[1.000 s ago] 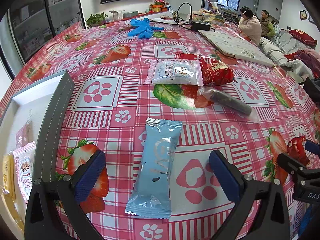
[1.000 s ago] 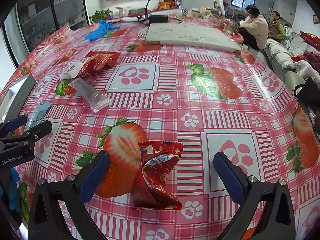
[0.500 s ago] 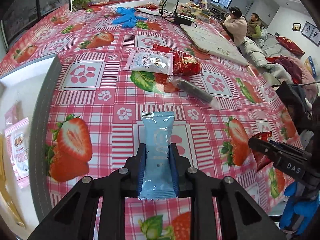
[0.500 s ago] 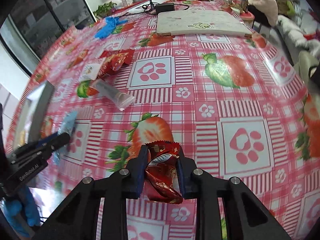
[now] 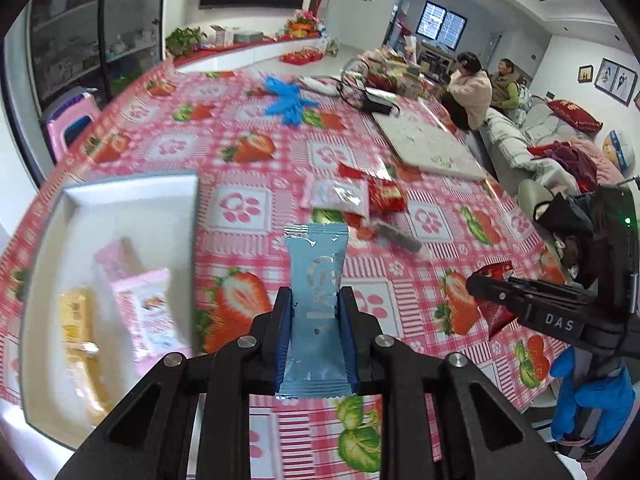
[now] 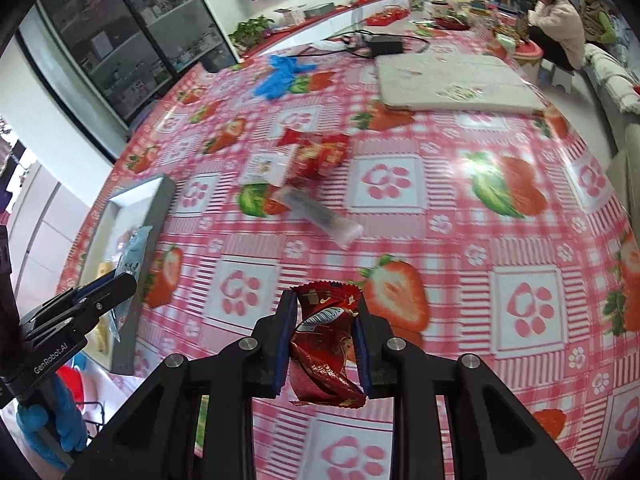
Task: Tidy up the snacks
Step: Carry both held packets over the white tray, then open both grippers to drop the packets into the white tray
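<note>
L gripper [image 5: 316, 338] is clamped on the light-blue snack packet [image 5: 317, 304], held by its lower half w/ the top standing free above the pads. R gripper [image 6: 325, 346] is clamped on the crumpled red snack packet [image 6: 326, 354]; both packets are clear of the tablecloth [image 6: 400, 240].

Risks: the blue wrapper is slick and gripped across a thin body, so it could slide out on a quick swing. The red one is crushed unevenly, prob. a shaky hold, and may twist or drop.

The grey tray [image 5: 120, 216] sits just left of the L gripper; its near wall could catch a low-carried packet. Both tools heading there could clash, since the R one hangs close on the L's right.

Farther ahead: clear-wrapped dark bar [image 6: 320, 220], then white packet [image 5: 338, 196] touching red packets [image 5: 386, 196]. Open cloth btw. Beyond, blue gloves [image 5: 290, 98], foam board [image 6: 452, 84].
</note>
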